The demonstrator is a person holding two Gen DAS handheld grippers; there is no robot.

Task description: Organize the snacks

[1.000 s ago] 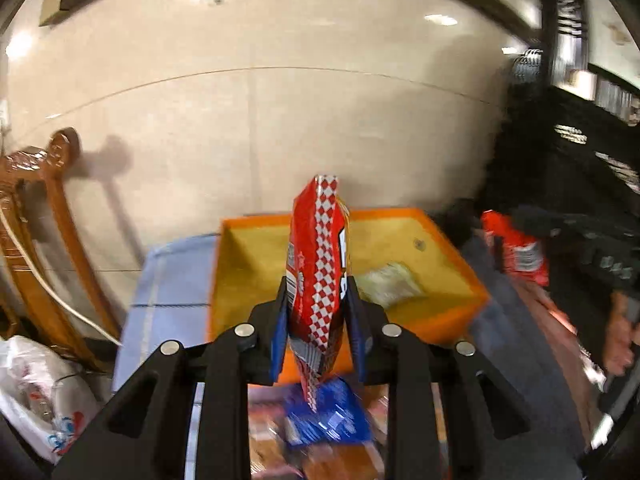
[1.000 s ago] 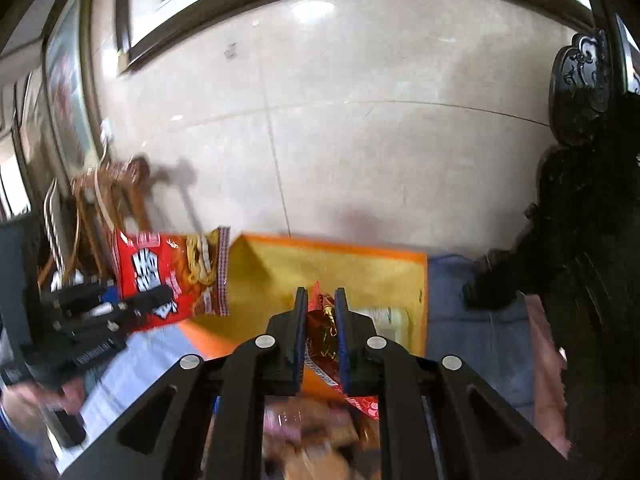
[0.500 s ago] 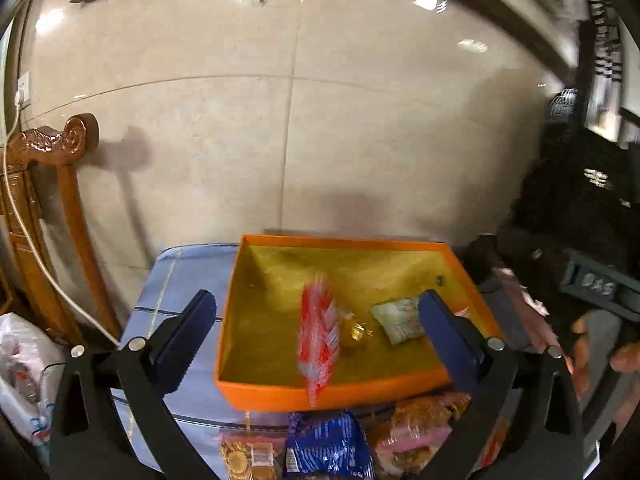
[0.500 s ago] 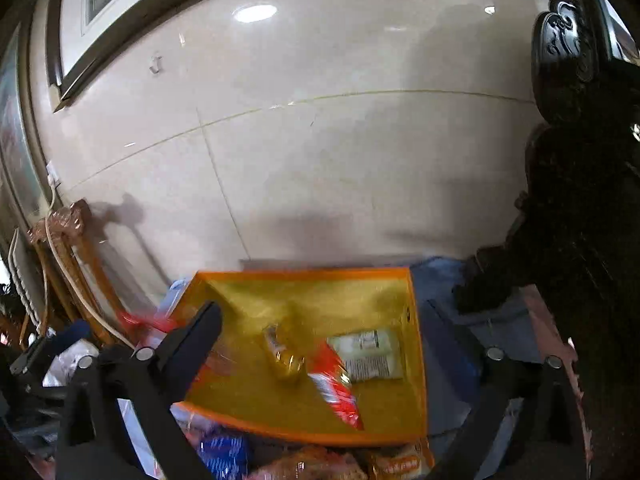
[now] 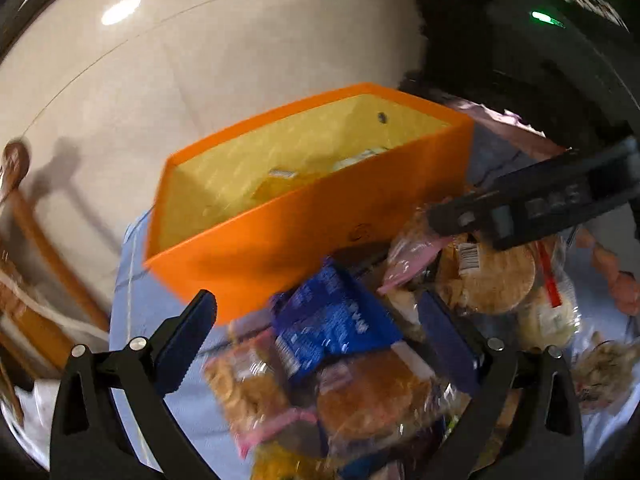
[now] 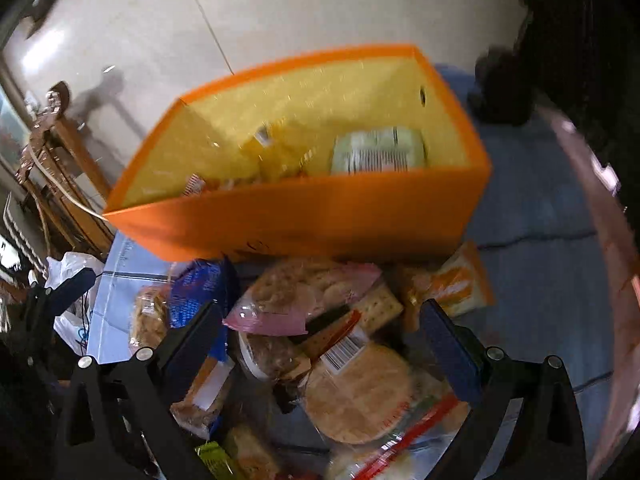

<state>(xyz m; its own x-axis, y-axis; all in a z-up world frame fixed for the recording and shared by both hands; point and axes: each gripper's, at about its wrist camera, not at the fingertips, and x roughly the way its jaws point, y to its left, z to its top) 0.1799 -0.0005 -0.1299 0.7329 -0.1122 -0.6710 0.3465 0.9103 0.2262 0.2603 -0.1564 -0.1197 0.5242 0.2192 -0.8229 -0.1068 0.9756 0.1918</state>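
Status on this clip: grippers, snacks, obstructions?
Both hand-held grippers open, empty. Left over blue snack packet; right over round cracker pack. Orange box unobstructed.

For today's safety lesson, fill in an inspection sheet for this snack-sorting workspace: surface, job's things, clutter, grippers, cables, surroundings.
Surface: pale blue cloth over the table.
Job's things: orange box with yellow lining holding a pale green packet; a loose pile in front includes a blue foil packet and a clear bag of round crackers.
Clutter: white plastic bag off the table's edge.
Grippers: left gripper and right gripper both open, over the pile.
Cables: pale cord by the chair.
Surroundings: carved wooden chair, beige tiled wall.
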